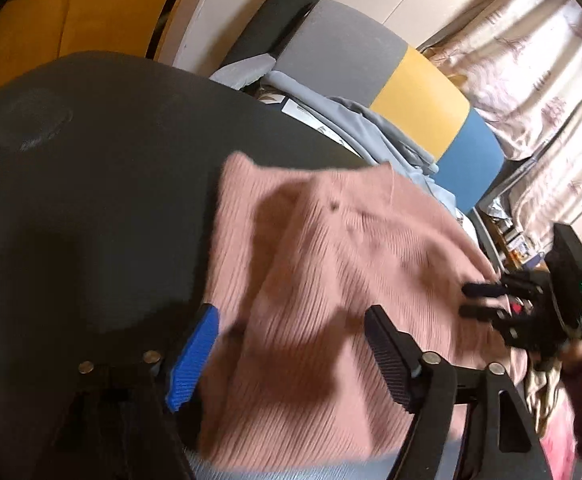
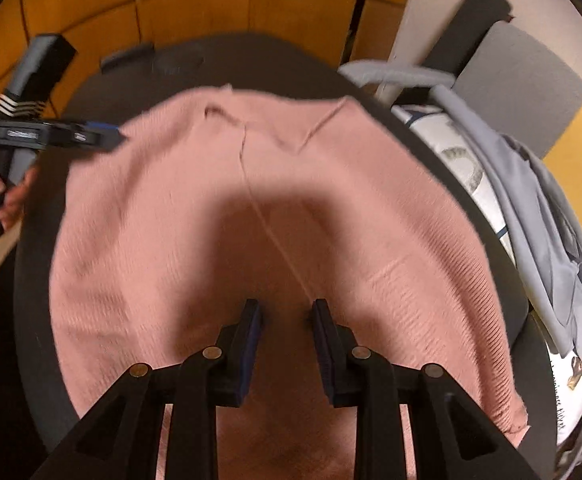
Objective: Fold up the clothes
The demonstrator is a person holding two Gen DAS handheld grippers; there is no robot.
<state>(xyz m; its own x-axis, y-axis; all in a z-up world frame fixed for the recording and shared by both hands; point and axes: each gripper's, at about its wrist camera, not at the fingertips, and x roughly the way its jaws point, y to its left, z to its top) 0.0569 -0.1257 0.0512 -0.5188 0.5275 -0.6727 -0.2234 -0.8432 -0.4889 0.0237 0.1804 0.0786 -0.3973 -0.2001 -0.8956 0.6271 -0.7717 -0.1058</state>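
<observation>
A pink ribbed knit sweater [image 1: 331, 264] [image 2: 331, 184] lies spread flat on a dark round table [image 1: 91, 184] [image 2: 35, 288]. My left gripper [image 1: 291, 320] hovers over the sweater's near left part, jaws wide open, nothing between the blue pad [image 1: 195, 356] and the black pad. In the right wrist view the left gripper [image 2: 117, 136] sits at the sweater's far left edge, held by a hand. My right gripper [image 2: 286, 306] points down over the sweater's middle, its jaws a narrow gap apart with no cloth pinched. The right gripper [image 1: 467, 301] also shows at the sweater's right edge.
A pile of grey-blue garments [image 2: 539, 216] [image 1: 375, 128] and a white printed cloth [image 2: 451, 152] lie beside the table on the right. Behind them stands a grey, yellow and blue cushion [image 1: 419, 96]. A patterned curtain [image 1: 539, 60] and orange wooden panels [image 2: 211, 0] bound the room.
</observation>
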